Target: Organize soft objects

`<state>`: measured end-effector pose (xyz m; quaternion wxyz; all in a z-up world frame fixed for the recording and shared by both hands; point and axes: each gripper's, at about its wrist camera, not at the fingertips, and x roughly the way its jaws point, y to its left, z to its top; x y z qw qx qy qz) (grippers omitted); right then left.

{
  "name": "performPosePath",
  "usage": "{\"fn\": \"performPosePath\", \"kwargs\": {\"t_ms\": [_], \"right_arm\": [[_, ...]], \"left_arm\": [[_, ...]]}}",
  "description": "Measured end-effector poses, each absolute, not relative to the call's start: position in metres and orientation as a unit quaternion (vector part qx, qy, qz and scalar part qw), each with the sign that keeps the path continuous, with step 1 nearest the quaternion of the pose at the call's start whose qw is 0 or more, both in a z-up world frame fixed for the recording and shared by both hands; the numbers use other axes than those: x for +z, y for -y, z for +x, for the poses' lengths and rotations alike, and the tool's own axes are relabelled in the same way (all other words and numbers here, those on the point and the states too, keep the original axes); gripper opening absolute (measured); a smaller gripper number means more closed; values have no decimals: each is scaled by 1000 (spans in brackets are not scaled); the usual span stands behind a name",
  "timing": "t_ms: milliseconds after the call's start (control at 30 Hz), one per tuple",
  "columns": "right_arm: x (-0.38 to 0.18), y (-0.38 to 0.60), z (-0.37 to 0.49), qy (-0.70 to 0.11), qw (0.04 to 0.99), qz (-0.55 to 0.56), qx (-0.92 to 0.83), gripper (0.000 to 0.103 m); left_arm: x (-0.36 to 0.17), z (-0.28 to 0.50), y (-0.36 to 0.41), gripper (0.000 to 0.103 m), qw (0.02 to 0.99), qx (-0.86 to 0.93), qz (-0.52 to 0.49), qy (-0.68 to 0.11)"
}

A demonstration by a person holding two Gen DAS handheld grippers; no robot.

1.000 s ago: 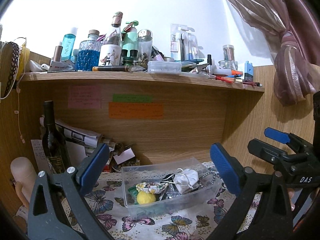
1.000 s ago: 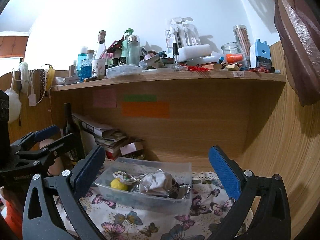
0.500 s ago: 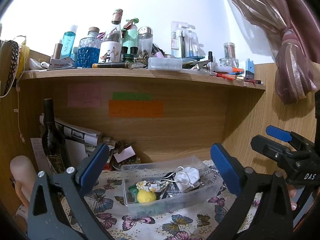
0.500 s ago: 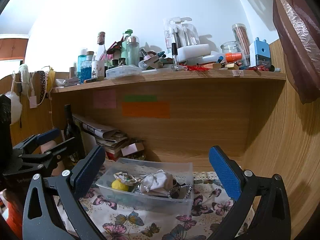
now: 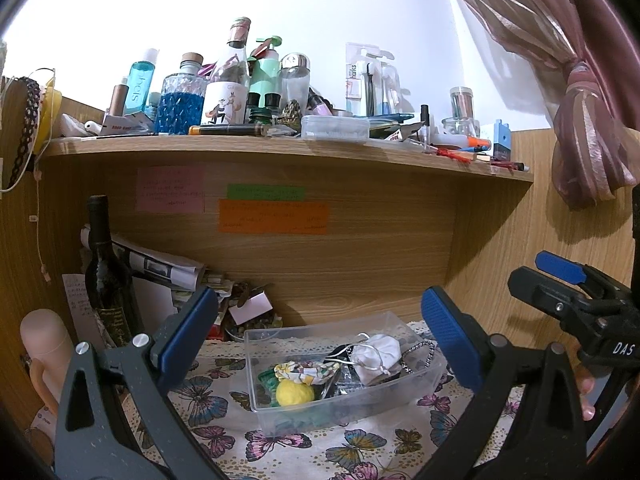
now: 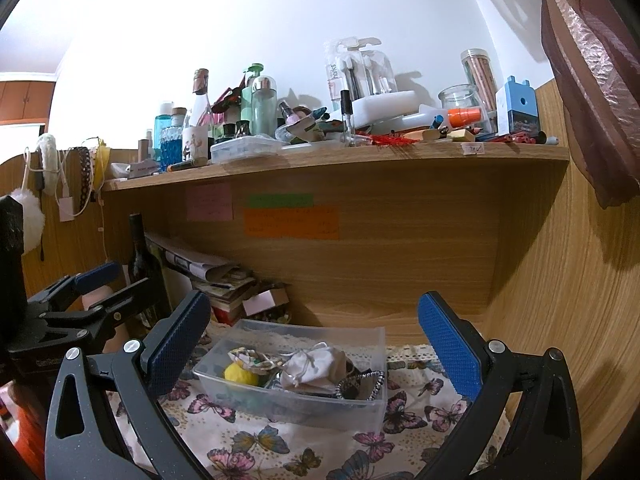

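Note:
A clear plastic box (image 5: 424, 384) stands on the butterfly-print cloth (image 5: 224, 432) under the wooden shelf; it also shows in the right wrist view (image 6: 376, 364). In it lie a yellow pom-pom (image 5: 294, 393), a patterned fabric piece (image 5: 304, 371), a white drawstring pouch (image 5: 378, 354) and a beaded band (image 6: 362, 382). My left gripper (image 5: 320, 340) is open and empty, held back from the box. My right gripper (image 6: 314, 344) is open and empty too, also short of the box. Each gripper shows at the edge of the other's view.
A dark wine bottle (image 5: 106, 280), rolled newspapers (image 5: 160, 268) and small clutter stand at the back left. The shelf (image 5: 280, 148) above is crowded with bottles and jars. A wooden side panel (image 6: 560, 280) closes the right. A curtain (image 5: 560, 80) hangs top right.
Both views have drifted slightly; the box sits a little lower and nearer in frame. Both grippers stay open and empty.

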<state>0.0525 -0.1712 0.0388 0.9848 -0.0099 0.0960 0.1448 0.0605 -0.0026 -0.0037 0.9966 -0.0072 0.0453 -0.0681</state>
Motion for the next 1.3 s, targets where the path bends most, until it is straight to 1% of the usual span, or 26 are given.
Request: {"fn": "performPosePath", "kwargs": {"t_ms": [633, 1300], "right_arm": [[40, 174, 50, -93, 985, 0, 142, 103], [39, 167, 47, -93, 985, -9, 147, 103]], "left_arm": [[-3, 61, -4, 103, 996, -75, -25, -51], [-4, 60, -2, 103, 995, -78, -13, -58]]}}
